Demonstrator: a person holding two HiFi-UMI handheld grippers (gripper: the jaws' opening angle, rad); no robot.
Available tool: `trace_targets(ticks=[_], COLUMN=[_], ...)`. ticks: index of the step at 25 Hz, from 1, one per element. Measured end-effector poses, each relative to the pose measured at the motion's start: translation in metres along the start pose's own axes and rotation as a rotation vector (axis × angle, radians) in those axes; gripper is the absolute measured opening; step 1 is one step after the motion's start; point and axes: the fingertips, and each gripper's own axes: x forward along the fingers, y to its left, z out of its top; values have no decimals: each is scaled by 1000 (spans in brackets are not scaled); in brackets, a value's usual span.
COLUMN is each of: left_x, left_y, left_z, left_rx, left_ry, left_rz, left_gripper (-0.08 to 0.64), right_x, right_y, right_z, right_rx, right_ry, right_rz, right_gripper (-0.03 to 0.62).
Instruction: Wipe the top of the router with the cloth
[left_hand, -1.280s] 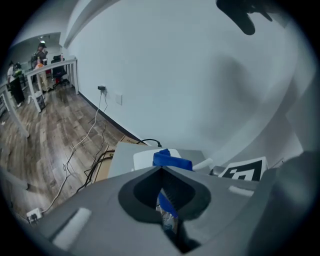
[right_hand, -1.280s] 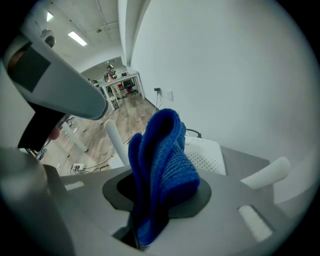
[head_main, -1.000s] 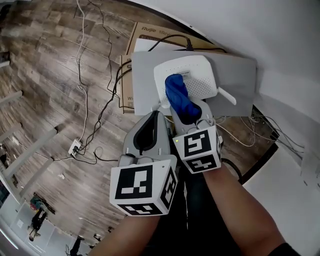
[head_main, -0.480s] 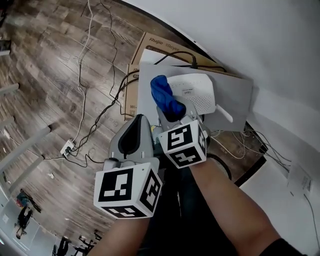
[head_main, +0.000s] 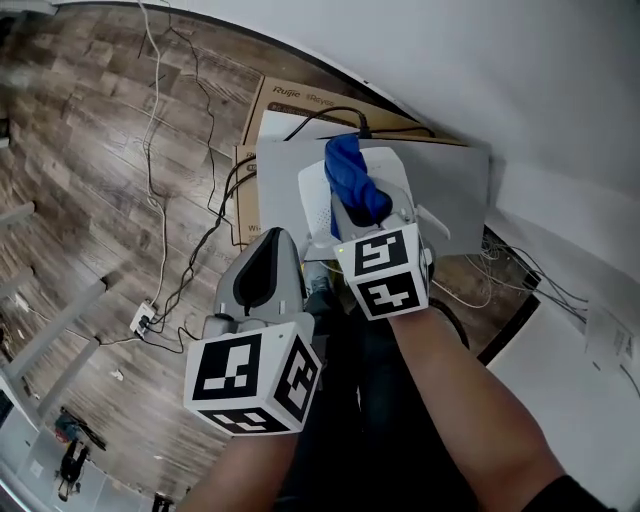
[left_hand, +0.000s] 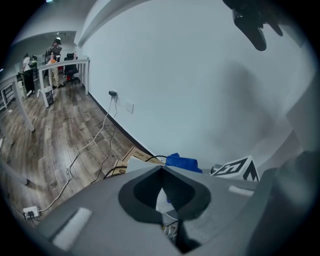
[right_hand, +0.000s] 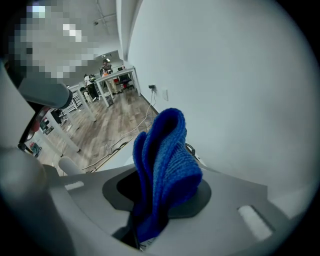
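Cloth (head_main: 355, 185), blue and bunched, is clamped in the right gripper (head_main: 372, 222) and lies over the far part of the white router (head_main: 315, 205). The router sits on a grey board (head_main: 450, 190) over cardboard boxes (head_main: 290, 95), against the wall. The left gripper (head_main: 270, 242) hangs near-left of the router, its 2 jaws together and empty.

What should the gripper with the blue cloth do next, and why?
Probably draw the right gripper toward the person, dragging the blue cloth along the top of the white router. The cloth is over the router's far end, near the black cable, and the nearer part of the top shows bare.
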Motion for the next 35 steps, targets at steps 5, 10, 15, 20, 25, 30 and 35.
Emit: trace_targets(ticks=[5,10,15,20,25,30,35], left_x=[13,22,26,24,21,16,10], left_y=[-28,-49,-56,-61,-74,-96,-122], left_z=[-2,-12,-19,-23,-27,-36,-36], left_rx=[58,87,114,122,133,144,158], left_ry=[21,50,56,53,48,46,36], left_rz=[-59,-83,-93,-86,-93,-109,-126], left_gripper=[2,2,2,2,2,2,2], right_x=[-16,-30,-44,-64,-83,-104,-142], right_y=[-28,-35,-33,-37,-54,-62,-64], right_z=[-19,-41,-65,-96,-124,-132,-120], right_rx=[95,160,206,212,228,197,177], right_ry=[2,-8,2,31,54,42,-8], right_rz=[-59,-71,-64,-80,-106,-104,-97], right_gripper=[141,141,141,141,141,141,141])
